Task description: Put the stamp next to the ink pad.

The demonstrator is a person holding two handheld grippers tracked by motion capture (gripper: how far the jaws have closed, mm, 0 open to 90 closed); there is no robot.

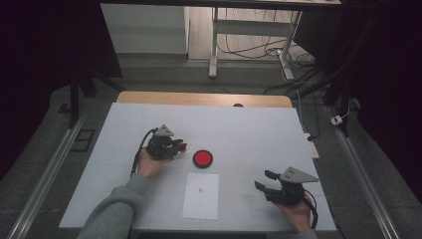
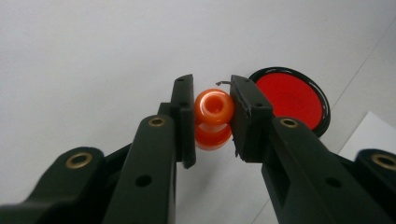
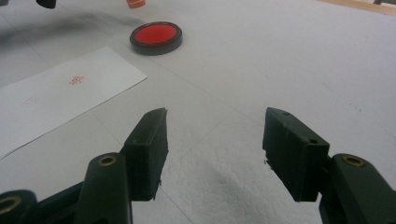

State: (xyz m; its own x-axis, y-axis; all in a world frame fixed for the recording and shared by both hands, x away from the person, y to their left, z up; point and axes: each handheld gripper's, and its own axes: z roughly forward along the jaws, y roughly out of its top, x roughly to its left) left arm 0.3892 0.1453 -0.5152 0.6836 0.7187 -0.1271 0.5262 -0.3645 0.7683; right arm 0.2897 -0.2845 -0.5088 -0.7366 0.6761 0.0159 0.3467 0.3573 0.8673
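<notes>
While its jaws stand wide apart with nothing between them, the right gripper (image 1: pixel 268 187) rests low at the lower right of the high view, held in a person's hand above the white table cover (image 1: pixel 249 129). Left of it, near the bottom centre, lies a sheet of paper (image 1: pixel 201 195) with a small red mark. Just beyond the paper's top edge sits a round red pad (image 1: pixel 203 158) with a black rim; in the right gripper view it appears at the upper left, past the paper. Farther left in the high view, at the centre left, the left gripper (image 1: pixel 181 146) is clamped on a small orange stamp (image 2: pixel 213 119). In the left gripper view the stamp fills the gap between the two black jaws at the middle of the frame, with the red pad (image 2: pixel 290 99) close behind it to the right.
</notes>
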